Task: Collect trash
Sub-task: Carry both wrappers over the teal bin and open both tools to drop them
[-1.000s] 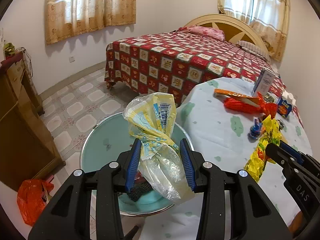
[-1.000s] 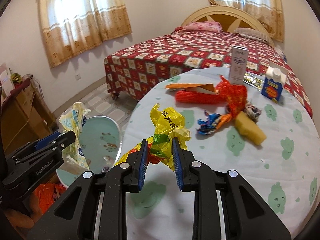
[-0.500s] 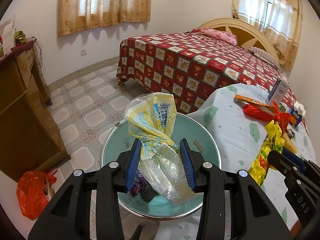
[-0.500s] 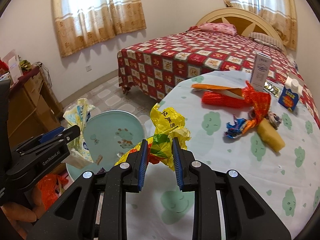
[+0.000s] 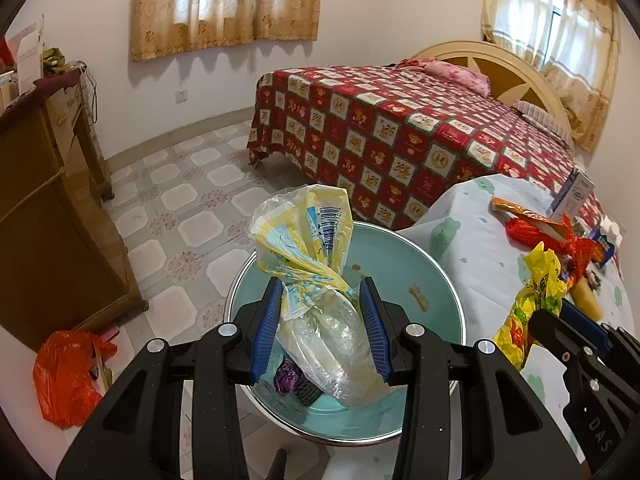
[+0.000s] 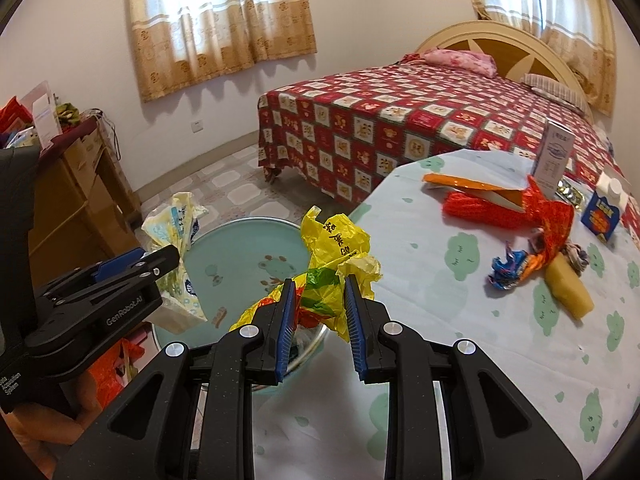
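My left gripper is shut on a crumpled clear and pale yellow plastic bag and hangs over a teal basin on the floor beside the table. Dark and purple scraps lie in the basin. In the right wrist view the same bag shows at the left over the basin. My right gripper is shut on a crumpled yellow wrapper at the table's left edge, by the basin's rim. The wrapper also appears at the right of the left wrist view.
On the table lie a red net bag, an orange packet, a blue foil wrapper, a yellow block, a white carton and a blue carton. Bed behind, wooden cabinet left, orange bag on the floor.
Both grippers have swung left, off the table toward the basin, each still holding its trash. The basin now lies more fully under the left gripper.
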